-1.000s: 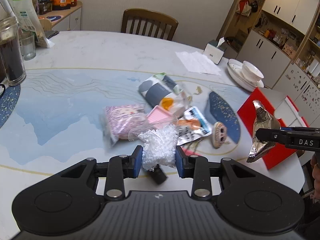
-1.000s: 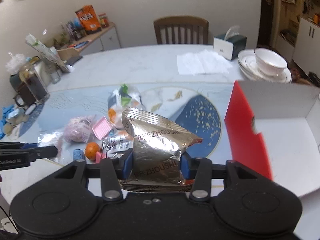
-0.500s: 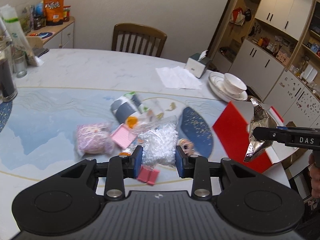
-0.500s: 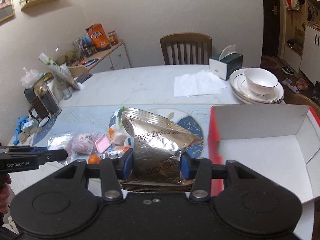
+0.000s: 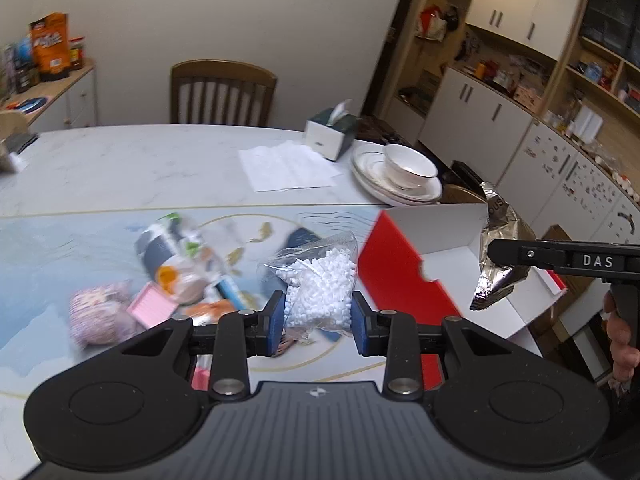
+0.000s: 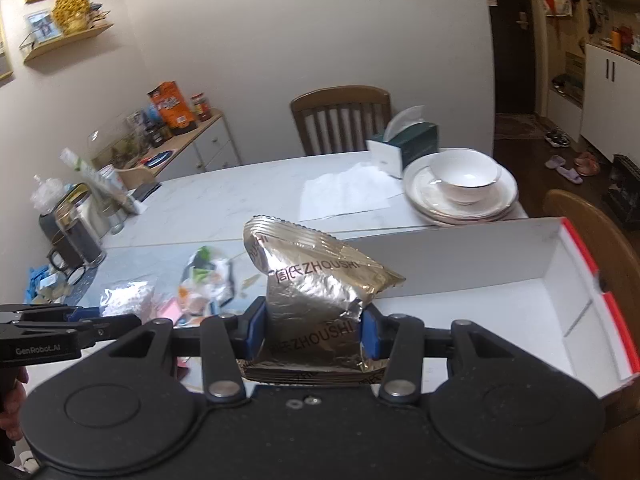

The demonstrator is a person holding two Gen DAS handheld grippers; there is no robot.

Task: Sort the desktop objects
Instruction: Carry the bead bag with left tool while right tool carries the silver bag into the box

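Left gripper (image 5: 318, 317) clamped on bead bag (image 5: 320, 284) above tabletop (image 5: 120, 168) clutter, right gripper (image 6: 313, 330) pinching foil pouch (image 6: 316, 292) raised beside open red-and-white box (image 6: 500, 304) at the edge.

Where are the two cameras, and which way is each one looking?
Left wrist: sits on the left gripper, looking down along its fingers at a bag of white beads it grips, with the table beyond; a hand shows at right.
Right wrist: sits on the right gripper, looking at the foil packet it grips and the red and white box; fingers show at the lower left edge.
Both see the box, packet, chair, tissue box, bowl.
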